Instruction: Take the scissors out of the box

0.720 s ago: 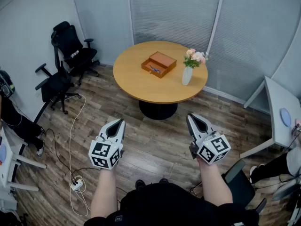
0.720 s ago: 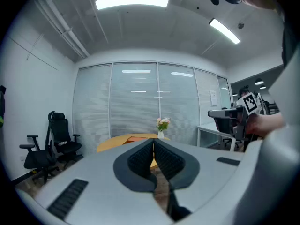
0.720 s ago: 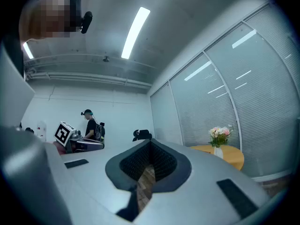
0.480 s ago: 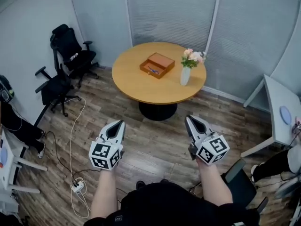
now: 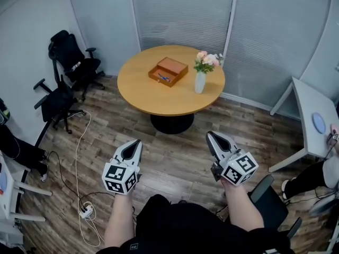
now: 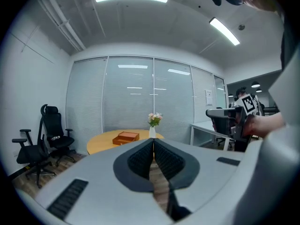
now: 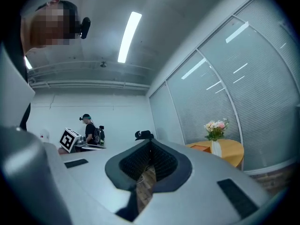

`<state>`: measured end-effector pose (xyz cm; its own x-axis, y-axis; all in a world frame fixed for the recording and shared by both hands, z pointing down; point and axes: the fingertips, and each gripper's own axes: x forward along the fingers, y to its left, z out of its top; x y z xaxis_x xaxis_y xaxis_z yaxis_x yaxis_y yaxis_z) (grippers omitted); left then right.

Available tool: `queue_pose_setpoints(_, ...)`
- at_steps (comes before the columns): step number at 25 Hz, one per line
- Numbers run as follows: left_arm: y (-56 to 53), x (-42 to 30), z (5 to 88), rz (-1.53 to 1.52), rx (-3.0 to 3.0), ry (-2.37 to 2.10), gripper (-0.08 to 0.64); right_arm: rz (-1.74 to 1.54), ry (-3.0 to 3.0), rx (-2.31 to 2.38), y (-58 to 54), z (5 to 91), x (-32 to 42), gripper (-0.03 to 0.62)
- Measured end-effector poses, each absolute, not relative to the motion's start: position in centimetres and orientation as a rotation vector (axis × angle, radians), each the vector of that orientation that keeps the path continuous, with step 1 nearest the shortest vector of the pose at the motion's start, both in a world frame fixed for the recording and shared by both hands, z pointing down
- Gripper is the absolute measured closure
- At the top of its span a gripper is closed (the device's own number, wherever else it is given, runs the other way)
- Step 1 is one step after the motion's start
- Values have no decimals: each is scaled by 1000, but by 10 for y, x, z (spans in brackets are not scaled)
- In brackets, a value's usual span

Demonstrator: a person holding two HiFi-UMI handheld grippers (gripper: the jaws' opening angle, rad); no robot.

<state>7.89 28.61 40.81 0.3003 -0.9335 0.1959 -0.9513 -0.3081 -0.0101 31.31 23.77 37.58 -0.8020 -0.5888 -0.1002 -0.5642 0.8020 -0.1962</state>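
Observation:
An open orange wooden box (image 5: 168, 71) lies on the round wooden table (image 5: 159, 97) far ahead, and the blue-handled scissors (image 5: 163, 78) show inside its front tray. The left gripper view also has the box (image 6: 125, 137) small on the table (image 6: 101, 142). My left gripper (image 5: 135, 143) and right gripper (image 5: 211, 136) hang over the floor well short of the table, both shut with nothing between the jaws. The left jaw tips (image 6: 153, 140) and the right jaw tips (image 7: 150, 142) meet.
A white vase of pink flowers (image 5: 201, 74) stands right of the box. Two black office chairs (image 5: 66, 75) sit at the left wall, a white cable and power strip (image 5: 85, 208) trail on the floor, and a white desk (image 5: 312, 126) is at the right. Another person stands in the distance in the right gripper view.
The table and box have shifted left and slightly down in the head view as the view turned. Both grippers stay shut and keep their spots low in the picture.

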Motion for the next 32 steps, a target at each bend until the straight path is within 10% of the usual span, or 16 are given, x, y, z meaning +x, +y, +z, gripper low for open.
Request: queue_pose_setpoints(32, 18, -131, 458, 195, 2398, -1626, 546, -377, 2993, -1006, -19, 423, 89, 555)
